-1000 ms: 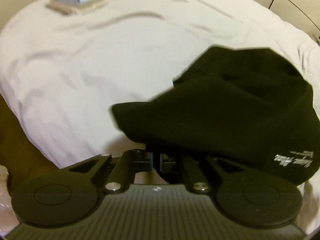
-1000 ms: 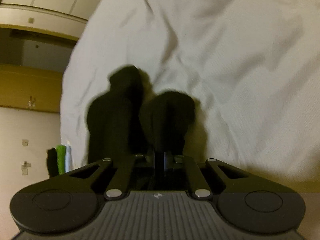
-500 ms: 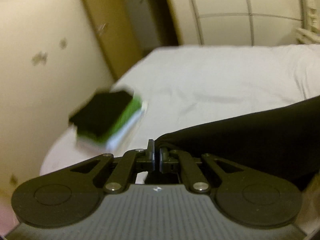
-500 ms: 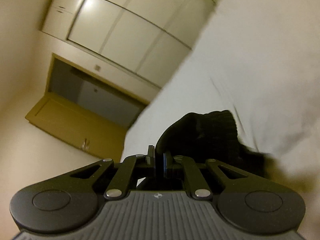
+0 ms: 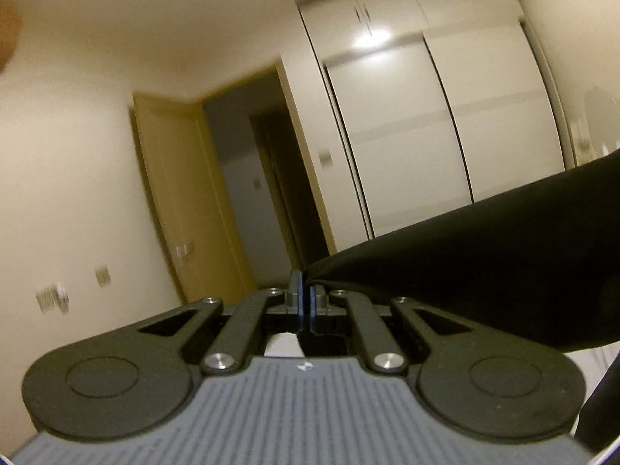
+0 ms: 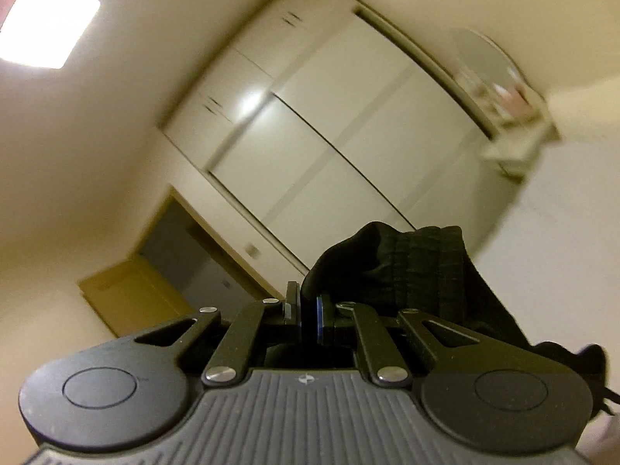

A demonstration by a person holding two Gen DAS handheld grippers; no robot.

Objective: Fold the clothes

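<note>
The black garment (image 5: 484, 263) is held up in the air, off any surface, and it is gripped at two places. In the left wrist view, the left gripper (image 5: 306, 294) is seen with its jaws drawn narrow, an edge of the dark cloth pinched between the blue-edged pads. From that pinch the fabric is stretched away to the right as a smooth, taut band, rising toward the right edge of the view and filling the lower right.

In the right wrist view, the right gripper (image 6: 308, 310) is likewise closed down on the garment (image 6: 418, 267), a thicker bunch being clamped between its fingers. A ribbed section of the cloth is seen bulging just above and to the right of the jaws, and the rest is draped down the right side of the tool, out past the lower right corner.

Both cameras are tilted upward, away from the work surface. White wardrobe doors (image 5: 426, 135) are seen far ahead, with an open wooden door (image 5: 186, 201) and a dark doorway (image 5: 263, 193) to their left. In the right view the wardrobe (image 6: 329, 135) is shown slanted, and a ceiling light (image 6: 48, 21) is glowing at far upper left. The background is softened by motion blur.
</note>
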